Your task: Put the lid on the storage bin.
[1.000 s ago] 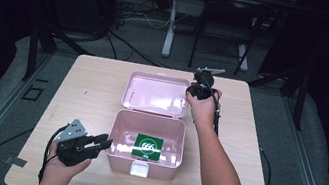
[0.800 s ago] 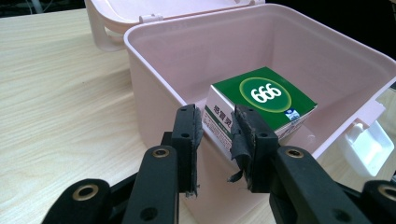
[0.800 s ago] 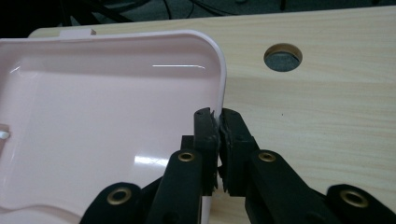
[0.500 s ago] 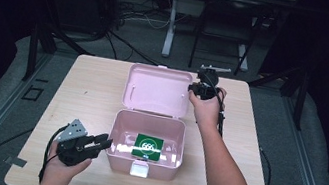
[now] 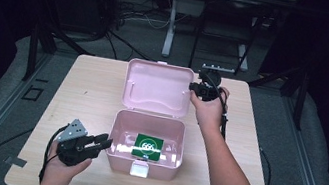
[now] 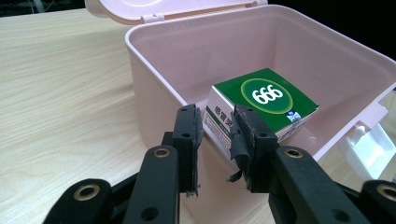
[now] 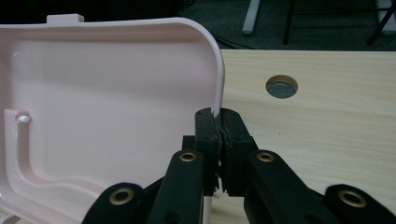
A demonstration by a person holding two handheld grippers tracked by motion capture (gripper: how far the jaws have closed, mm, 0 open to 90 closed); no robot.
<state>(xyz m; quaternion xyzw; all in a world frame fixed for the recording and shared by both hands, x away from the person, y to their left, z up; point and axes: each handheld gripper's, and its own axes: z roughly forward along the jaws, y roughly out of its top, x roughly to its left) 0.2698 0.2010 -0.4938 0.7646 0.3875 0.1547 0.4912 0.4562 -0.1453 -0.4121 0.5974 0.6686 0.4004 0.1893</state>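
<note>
Pale wooden table (image 5: pixel 92 90), round cable hole (image 7: pixel 281 86), floor cables (image 5: pixel 129 15)

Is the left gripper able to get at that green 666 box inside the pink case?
Probably not at once: the left gripper is clamped on the pink case's near wall. Released, the way looks free, since the lid is up and the green box lies uncovered.

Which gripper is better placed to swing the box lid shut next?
Right. The right gripper is clamped on the side edge of the raised lid, so it can bring it down. The left gripper grips the box wall, steadying it.
</note>
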